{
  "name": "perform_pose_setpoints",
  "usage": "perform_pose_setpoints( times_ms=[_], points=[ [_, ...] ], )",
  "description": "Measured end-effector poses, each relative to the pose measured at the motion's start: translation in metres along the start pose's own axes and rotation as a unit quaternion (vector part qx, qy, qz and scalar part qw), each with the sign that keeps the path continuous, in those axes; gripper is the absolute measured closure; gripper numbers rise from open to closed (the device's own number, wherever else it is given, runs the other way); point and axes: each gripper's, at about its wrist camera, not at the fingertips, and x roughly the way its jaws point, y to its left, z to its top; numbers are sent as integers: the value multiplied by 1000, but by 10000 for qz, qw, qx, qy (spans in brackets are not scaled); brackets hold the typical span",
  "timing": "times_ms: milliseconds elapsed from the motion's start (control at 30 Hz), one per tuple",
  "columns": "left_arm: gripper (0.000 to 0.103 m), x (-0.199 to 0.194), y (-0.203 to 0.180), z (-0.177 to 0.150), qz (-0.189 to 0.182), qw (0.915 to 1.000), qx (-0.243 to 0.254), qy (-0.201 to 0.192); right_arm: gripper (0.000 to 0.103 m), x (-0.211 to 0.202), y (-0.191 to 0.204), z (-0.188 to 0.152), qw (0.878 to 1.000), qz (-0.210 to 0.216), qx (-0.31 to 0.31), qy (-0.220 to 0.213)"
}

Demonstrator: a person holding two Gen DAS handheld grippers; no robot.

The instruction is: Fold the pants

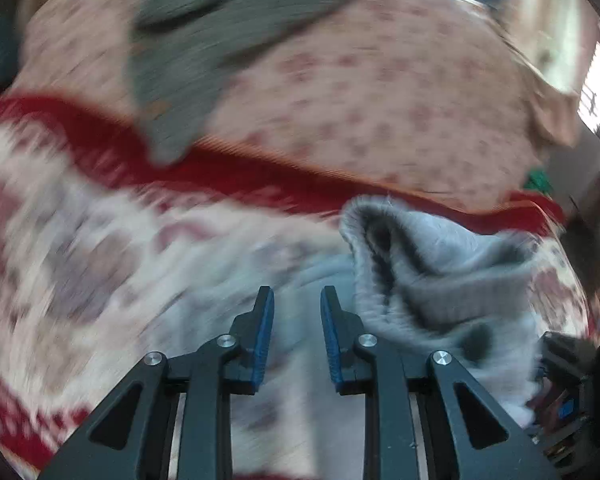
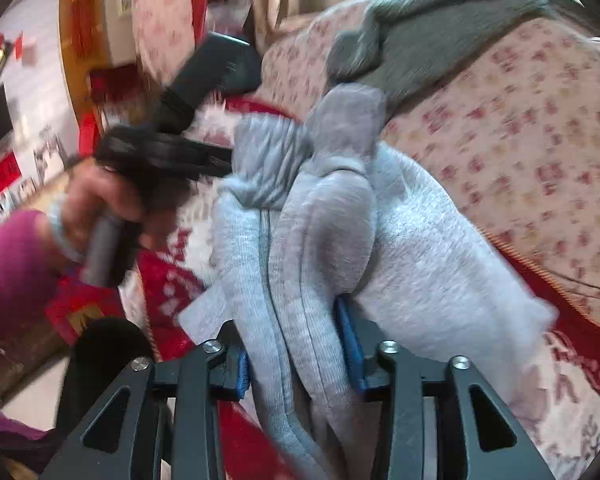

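The light grey sweatpants [image 2: 380,256] lie bunched on a red and white patterned blanket [image 2: 168,296]. My right gripper [image 2: 296,344] is shut on a thick fold of the pants, cloth filling the gap between its blue pads. My left gripper [image 1: 297,300] is open and empty, its blue pads [image 1: 262,336] apart, just left of a ribbed cuff of the pants [image 1: 424,272]. The left gripper also shows in the right wrist view [image 2: 216,160], held by a hand beside the far end of the pants. Both views are motion-blurred.
A cream floral cushion [image 1: 380,92] [image 2: 520,136] rises behind the blanket [image 1: 80,248]. A dark grey garment [image 1: 204,40] [image 2: 440,28] drapes over it. The person's hand and magenta sleeve [image 2: 16,264] are at the left. A room with red decorations is beyond.
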Motion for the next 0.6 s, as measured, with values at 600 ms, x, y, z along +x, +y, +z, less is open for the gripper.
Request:
perform_pose_setpoints(
  times_ms=[600],
  points=[
    [44, -69, -110, -7, -531, 9902, 928, -900, 8, -82, -56, -34, 9799, 846, 1734, -506]
  ],
)
